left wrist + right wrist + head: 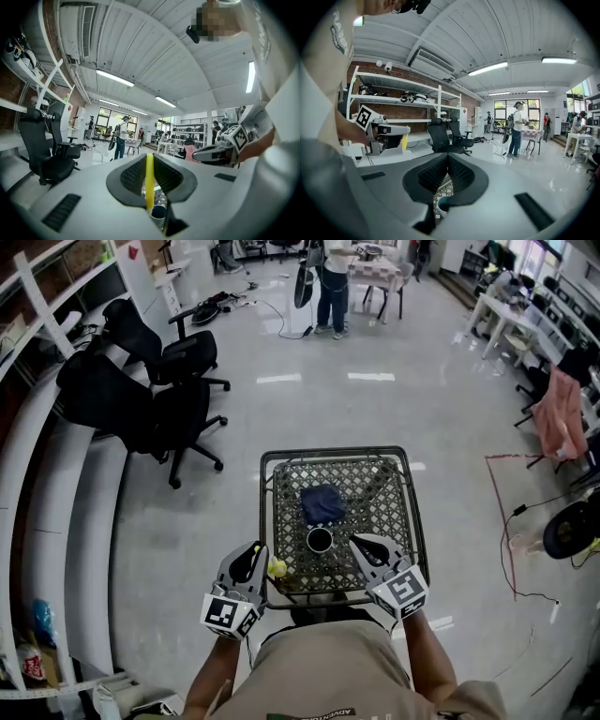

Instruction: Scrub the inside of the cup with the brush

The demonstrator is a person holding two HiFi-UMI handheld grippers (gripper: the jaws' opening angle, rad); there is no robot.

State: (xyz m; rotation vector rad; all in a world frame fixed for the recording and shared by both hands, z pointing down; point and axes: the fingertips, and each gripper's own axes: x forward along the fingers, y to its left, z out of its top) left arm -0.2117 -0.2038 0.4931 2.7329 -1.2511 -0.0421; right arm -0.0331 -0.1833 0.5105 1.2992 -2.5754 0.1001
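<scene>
A white cup (320,539) with a dark inside stands upright near the front of a metal mesh table (394,521). My left gripper (255,557) hovers at the table's front left corner, shut on a yellow brush (277,567). In the left gripper view the brush handle (149,180) is a thin yellow strip pinched between the jaws, with the cup (158,213) below. My right gripper (362,547) hovers just right of the cup. Its jaws are shut with nothing between them (448,161), and the cup (443,204) shows beneath.
A dark blue cloth (322,503) lies on the table behind the cup. Black office chairs (155,399) stand to the left by curved white shelving. A person (333,287) stands far back by another table. A red cable (506,540) trails on the floor to the right.
</scene>
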